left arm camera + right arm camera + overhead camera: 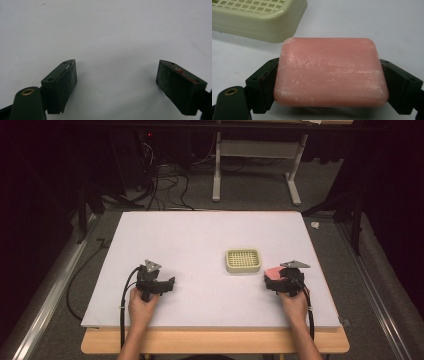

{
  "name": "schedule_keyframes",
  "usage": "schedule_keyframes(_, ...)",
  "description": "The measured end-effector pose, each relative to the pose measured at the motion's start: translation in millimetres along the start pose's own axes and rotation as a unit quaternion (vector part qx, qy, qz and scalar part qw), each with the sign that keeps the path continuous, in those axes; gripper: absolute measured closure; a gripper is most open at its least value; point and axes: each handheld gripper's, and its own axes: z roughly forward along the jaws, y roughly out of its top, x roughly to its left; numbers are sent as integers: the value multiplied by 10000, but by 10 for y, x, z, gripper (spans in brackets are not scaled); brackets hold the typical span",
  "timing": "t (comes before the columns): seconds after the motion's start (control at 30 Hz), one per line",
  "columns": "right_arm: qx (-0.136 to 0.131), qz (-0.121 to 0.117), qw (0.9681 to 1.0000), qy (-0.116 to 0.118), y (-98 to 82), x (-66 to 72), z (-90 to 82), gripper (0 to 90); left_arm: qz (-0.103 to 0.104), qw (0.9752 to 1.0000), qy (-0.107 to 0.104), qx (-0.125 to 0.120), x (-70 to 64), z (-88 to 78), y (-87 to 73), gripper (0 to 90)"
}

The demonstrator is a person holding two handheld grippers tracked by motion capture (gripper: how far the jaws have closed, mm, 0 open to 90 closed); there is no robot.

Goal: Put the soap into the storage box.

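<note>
Holding item: soap (330,72), pink bar, rounded corners, surface scuffed with pale streaks. Gripped flat between the jaws of the right gripper (330,82), one jaw on each short end; the bar's broad face is up and it juts forward past the jaw tips. In the high view the soap (273,272) sits at the front of the right gripper (287,279), low over the table (200,235), toward 4 o'clock of the board.

Nearby item: dish (259,17), cream plastic, slotted grid top, nothing lying on the grid. It lies at about 11 o'clock from the soap in the right gripper view, near but apart. In the high view the dish (242,260) stands just right of table centre, at roughly 10 o'clock from the right gripper.

Other tool: left gripper (116,77), jaws spread wide, nothing between them, bare table beneath. High view places the left gripper (155,282) toward 8 o'clock of the board, well apart from dish and soap.

Step judged in hand: carrying the bar toward the dish. Next move likely calls for a short travel toward 10 o'clock, raising the soap clear of the dish rim, levelling it over the grid, then releasing. The bar may be slippery, so a firm, even grip seems wise.
</note>
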Motion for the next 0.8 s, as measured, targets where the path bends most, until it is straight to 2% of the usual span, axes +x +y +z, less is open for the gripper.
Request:
schedule_keyframes(0.53, 23, -95, 9999, -37, 7, 23, -1, 135, -7, 10000, 0, -2, 1, 1, 0, 174)
schedule_keyframes(0.8, -22, -130, 9999, 62, 9, 52, -37, 135, -9, 10000, 0, -2, 1, 1, 1, 173)
